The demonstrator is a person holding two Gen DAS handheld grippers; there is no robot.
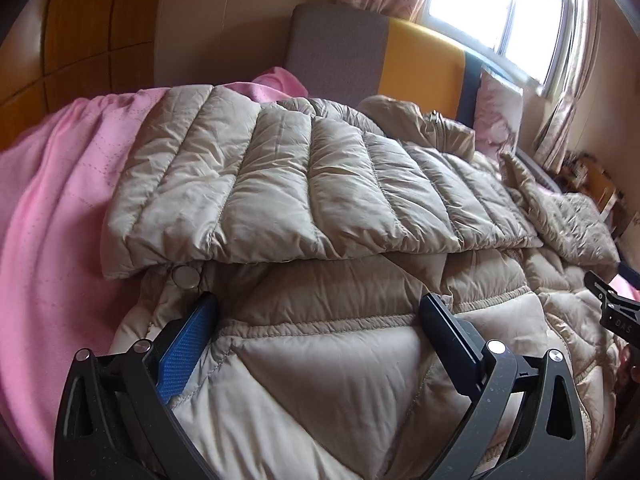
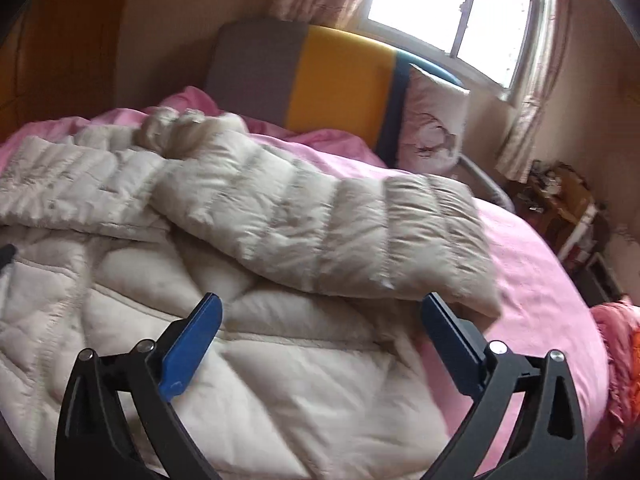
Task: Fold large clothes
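Observation:
A large beige quilted down jacket (image 1: 320,208) lies on a pink bedspread (image 1: 52,216). One sleeve is folded across its body in the left wrist view. My left gripper (image 1: 320,304) is open, its fingers pressing down on either side of a padded panel near the hem. A metal snap (image 1: 186,276) sits by the left finger. In the right wrist view the jacket (image 2: 280,232) shows with the other sleeve (image 2: 340,232) lying across it. My right gripper (image 2: 320,304) is open and empty just above the jacket body. It shows at the right edge of the left wrist view (image 1: 612,300).
A grey, yellow and blue headboard (image 2: 320,84) stands behind the bed, with a pale pillow (image 2: 432,124) against it. A window with curtains (image 2: 452,4) is at the back right. A cluttered bedside stand (image 2: 560,196) and orange-red fabric (image 2: 624,356) are at the right.

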